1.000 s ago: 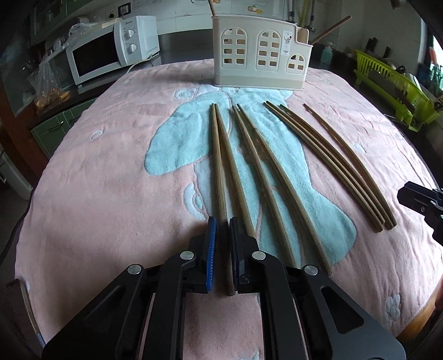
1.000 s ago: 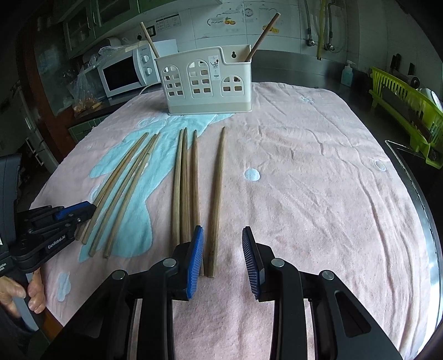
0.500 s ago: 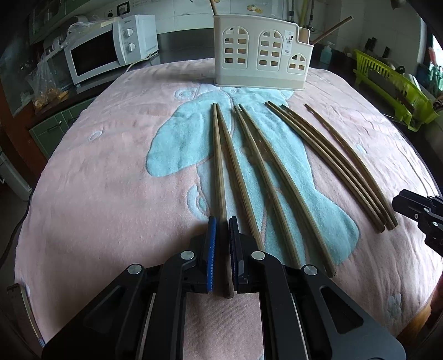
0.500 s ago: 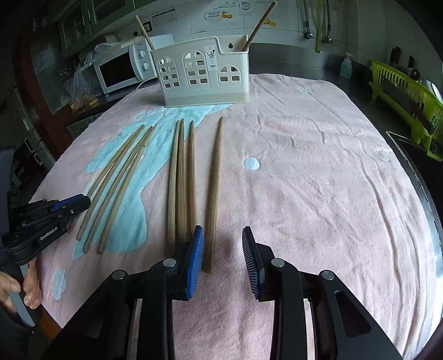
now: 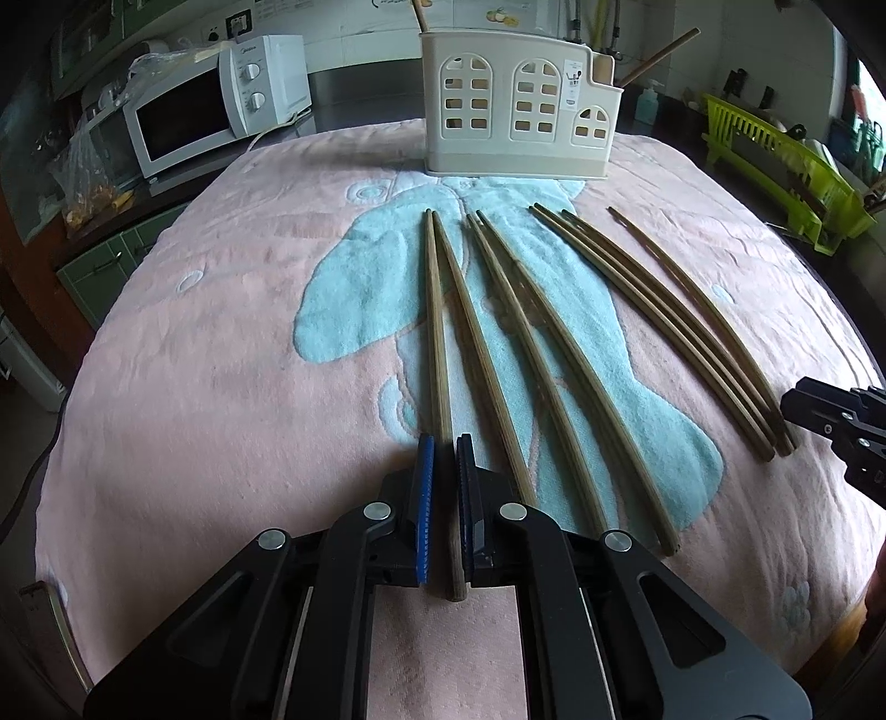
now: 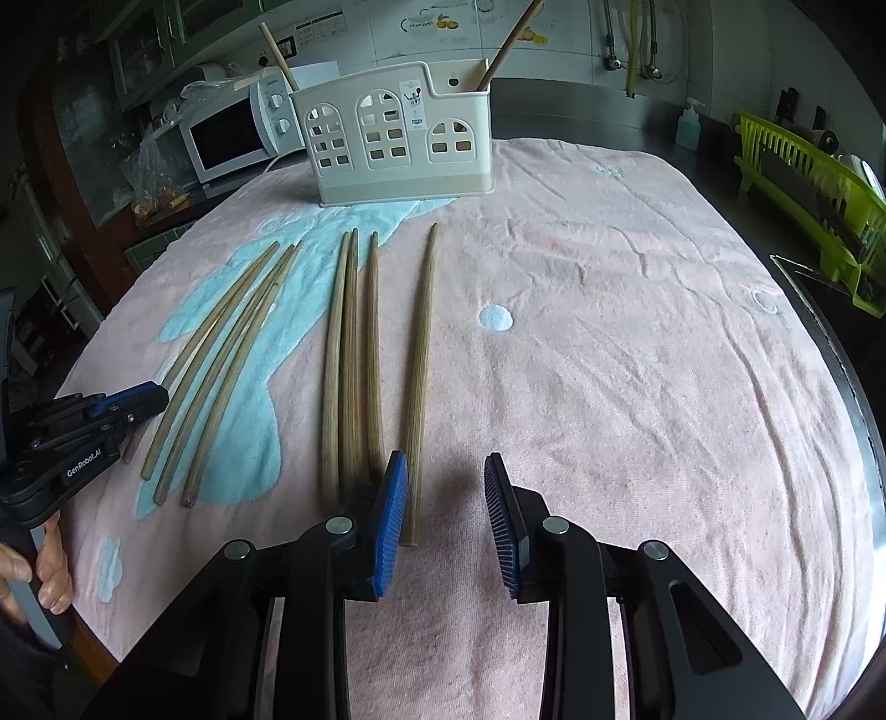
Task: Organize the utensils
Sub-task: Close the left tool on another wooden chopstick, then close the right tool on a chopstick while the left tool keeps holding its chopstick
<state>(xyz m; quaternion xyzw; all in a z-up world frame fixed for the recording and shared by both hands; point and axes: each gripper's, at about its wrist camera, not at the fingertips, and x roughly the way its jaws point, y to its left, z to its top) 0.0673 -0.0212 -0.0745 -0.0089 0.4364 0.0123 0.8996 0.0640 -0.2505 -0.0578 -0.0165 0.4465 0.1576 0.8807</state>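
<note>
Several long wooden chopsticks lie side by side on a pink and blue towel (image 5: 221, 360). My left gripper (image 5: 443, 443) is shut on the near end of the leftmost chopstick (image 5: 437, 332), whose far end still points toward the cream caddy (image 5: 515, 111). In the right wrist view my right gripper (image 6: 446, 465) stands open. The near end of the rightmost chopstick (image 6: 421, 360) lies between its jaws, close to the left finger (image 6: 394, 498), with no pad pressing on it. The caddy (image 6: 398, 138) holds two upright chopsticks (image 6: 509, 41). The left gripper (image 6: 138, 396) shows at the left edge.
A white microwave (image 5: 210, 111) stands at the back left, and a green dish rack (image 5: 786, 166) at the right beyond the towel. The table's dark metal edge (image 6: 853, 376) runs along the right. A hand (image 6: 50, 570) holds the left gripper's handle.
The right wrist view has shifted slightly, with the caddy a little higher in it. The left gripper stays shut on the same chopstick in the same place.
</note>
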